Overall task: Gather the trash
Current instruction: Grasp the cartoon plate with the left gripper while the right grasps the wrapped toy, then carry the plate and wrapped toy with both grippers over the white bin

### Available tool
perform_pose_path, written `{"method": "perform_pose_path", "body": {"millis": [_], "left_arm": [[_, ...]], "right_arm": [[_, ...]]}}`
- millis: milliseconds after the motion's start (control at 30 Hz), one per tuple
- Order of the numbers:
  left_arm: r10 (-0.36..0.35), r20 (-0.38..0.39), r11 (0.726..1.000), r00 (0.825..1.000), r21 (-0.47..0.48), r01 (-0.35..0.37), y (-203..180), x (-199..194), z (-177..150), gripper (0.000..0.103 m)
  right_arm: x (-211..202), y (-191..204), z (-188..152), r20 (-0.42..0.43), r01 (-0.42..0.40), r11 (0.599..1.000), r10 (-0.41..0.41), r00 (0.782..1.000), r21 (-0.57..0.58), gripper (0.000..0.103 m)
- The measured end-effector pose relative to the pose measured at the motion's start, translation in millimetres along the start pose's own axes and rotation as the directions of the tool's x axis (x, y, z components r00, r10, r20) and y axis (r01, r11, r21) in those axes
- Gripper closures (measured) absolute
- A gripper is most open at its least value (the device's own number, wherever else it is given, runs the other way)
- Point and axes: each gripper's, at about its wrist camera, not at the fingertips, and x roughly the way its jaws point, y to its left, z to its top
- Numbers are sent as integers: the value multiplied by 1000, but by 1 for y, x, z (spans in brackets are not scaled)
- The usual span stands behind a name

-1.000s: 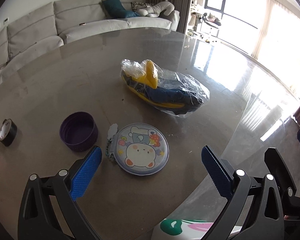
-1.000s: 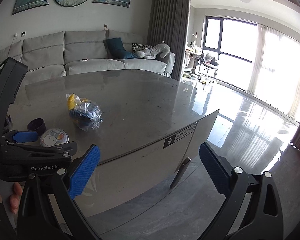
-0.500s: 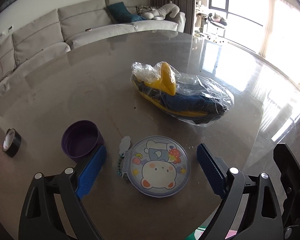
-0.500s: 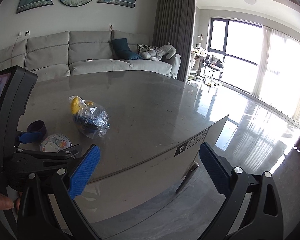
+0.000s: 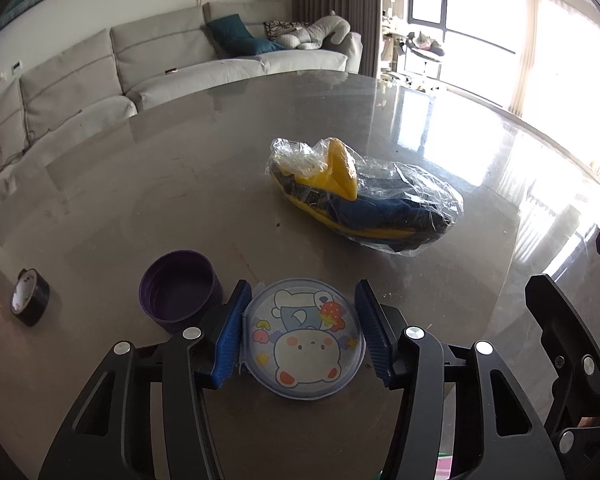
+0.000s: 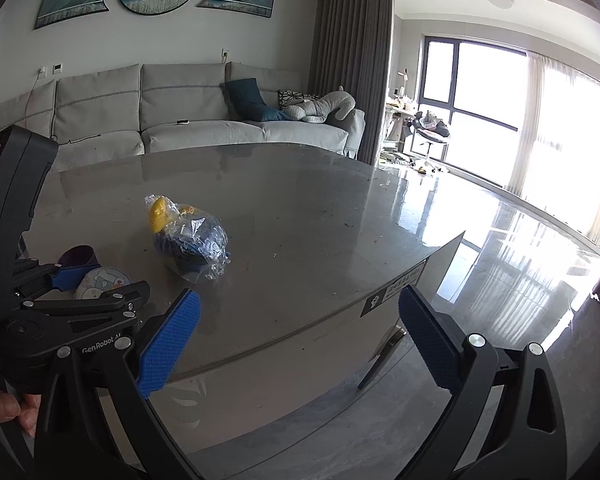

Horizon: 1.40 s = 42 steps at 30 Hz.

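Note:
A round lid (image 5: 304, 344) with a cartoon bear lies flat on the grey table (image 5: 180, 184). My left gripper (image 5: 302, 286) straddles it and its jaws are closing; both blue pads (image 5: 230, 332) meet the lid's rim, one on each side. Farther back lies a clear plastic bag (image 5: 364, 200) with yellow and dark blue contents. In the right wrist view the lid (image 6: 102, 280) shows at the left with the left gripper (image 6: 66, 276) around it, and the bag (image 6: 192, 244) lies beyond. My right gripper (image 6: 300, 344) hangs open off the table's near edge with nothing between its fingers.
A purple cup (image 5: 178, 292) stands just left of the lid, close to the left finger. A black tape roll (image 5: 30, 298) lies farther left. A grey sofa (image 5: 160, 64) runs behind the table. The table's right edge (image 6: 420, 264) drops to a glossy floor.
My left gripper has moved forward over the lid and its jaws have narrowed from wide open down onto the lid's rim. The right gripper has stayed open and nearly still.

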Motion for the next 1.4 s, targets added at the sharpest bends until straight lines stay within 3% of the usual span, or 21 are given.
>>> {"method": "perform_pose_path", "body": {"millis": [433, 733, 767, 800, 833, 867, 900, 933, 1200, 1400], "left_arm": [[48, 84, 999, 995, -12, -48, 41, -37, 29, 50], [95, 98, 996, 991, -15, -94, 59, -34, 44, 50], [100, 96, 995, 990, -18, -98, 60, -34, 43, 50], [104, 94, 995, 990, -21, -102, 62, -32, 44, 50], [106, 91, 994, 990, -23, -104, 65, -31, 44, 50], [106, 88, 994, 990, -24, -104, 67, -31, 43, 50], [106, 86, 994, 991, -27, -104, 68, -31, 43, 50], [106, 85, 994, 991, -27, -104, 68, -31, 43, 50], [94, 104, 995, 990, -32, -92, 71, -44, 44, 50], [71, 141, 997, 987, -27, -68, 67, -75, 43, 50]], "right_arm": [[28, 41, 14, 18, -75, 992, 77, 997, -99, 5], [65, 76, 35, -21, -172, 972, 171, 985, -158, 6], [67, 79, 36, -29, -187, 969, 184, 982, -163, 11], [69, 82, 36, -38, -192, 966, 188, 981, -174, 44], [72, 85, 36, -54, -180, 967, 173, 983, -182, 64], [75, 87, 35, -67, -186, 966, 177, 982, -177, 67], [76, 87, 34, -79, -192, 967, 181, 980, -166, 81], [74, 87, 35, -76, -191, 969, 181, 981, -158, 87], [39, 82, 42, -41, -190, 972, 186, 982, -135, 92], [-6, 65, 57, 8, -173, 981, 175, 985, -92, 92]]}}
